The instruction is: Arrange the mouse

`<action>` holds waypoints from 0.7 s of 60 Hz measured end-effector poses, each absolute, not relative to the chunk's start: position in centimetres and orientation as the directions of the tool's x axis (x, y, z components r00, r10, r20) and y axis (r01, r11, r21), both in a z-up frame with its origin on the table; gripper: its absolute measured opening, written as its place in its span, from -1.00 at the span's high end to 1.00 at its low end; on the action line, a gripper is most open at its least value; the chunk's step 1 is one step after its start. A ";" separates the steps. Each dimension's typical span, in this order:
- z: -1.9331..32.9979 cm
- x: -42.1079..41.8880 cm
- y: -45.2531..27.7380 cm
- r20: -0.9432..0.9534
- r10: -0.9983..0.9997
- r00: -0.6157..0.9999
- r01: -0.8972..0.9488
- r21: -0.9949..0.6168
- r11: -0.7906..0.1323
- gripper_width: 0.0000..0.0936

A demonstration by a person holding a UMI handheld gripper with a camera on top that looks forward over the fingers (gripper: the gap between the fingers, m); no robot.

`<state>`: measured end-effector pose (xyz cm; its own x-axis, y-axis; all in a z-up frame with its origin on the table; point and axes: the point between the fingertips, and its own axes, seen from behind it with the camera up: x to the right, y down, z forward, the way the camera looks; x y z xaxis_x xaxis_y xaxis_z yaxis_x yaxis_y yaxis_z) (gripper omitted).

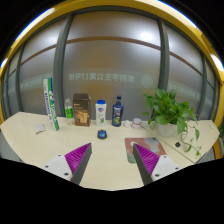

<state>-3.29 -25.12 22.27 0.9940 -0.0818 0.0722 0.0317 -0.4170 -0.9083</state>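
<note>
While my claw (112, 160) hangs wide open and empty, the mouse (101, 134) sits untouched far across the bench (40, 135).

table (40, 135): mouse (101, 134) centre | bottle (117, 112) behind mouse | plant (168, 108) right | box (82, 108) left of bottle

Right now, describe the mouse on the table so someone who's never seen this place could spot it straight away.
Start at the pale table in front of the big window, where a row of bottles and boxes stands along the far side. Just in front of that row, beyond the open gripper, lies the mouse. It is the only small, low, blue thing there; its neighbours behind all stand tall.
</note>
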 end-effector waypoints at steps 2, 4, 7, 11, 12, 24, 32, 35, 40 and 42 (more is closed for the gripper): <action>22.0 -3.1 -25.2 0.074 -0.091 0.993 0.028 -0.905 -0.425 -0.83; 21.7 -3.0 -25.2 0.079 -0.100 0.992 0.027 -0.900 -0.435 -0.83; 21.0 -3.0 -25.2 0.091 -0.113 0.989 0.030 -0.892 -0.452 -0.82; 19.8 -3.2 -25.5 0.102 -0.132 0.986 0.027 -0.878 -0.478 -0.83; 19.4 -3.3 -25.5 0.104 -0.136 0.985 0.025 -0.873 -0.486 -0.83; 14.9 -4.8 -25.1 0.130 -0.172 0.976 0.011 -0.829 -0.559 -0.83; 12.2 -6.6 -22.4 0.101 -0.167 0.981 -0.020 -0.799 -0.601 -0.83; 11.3 -7.1 -20.5 0.099 -0.151 0.984 -0.014 -0.793 -0.610 -0.83; 9.8 -7.7 -16.6 0.107 -0.110 0.988 0.016 -0.784 -0.620 -0.82; 9.2 -7.8 -14.8 0.108 -0.094 0.990 0.027 -0.783 -0.621 -0.82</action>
<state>-7.84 -14.76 9.18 0.9897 -0.0939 0.1084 0.0268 -0.6212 -0.7832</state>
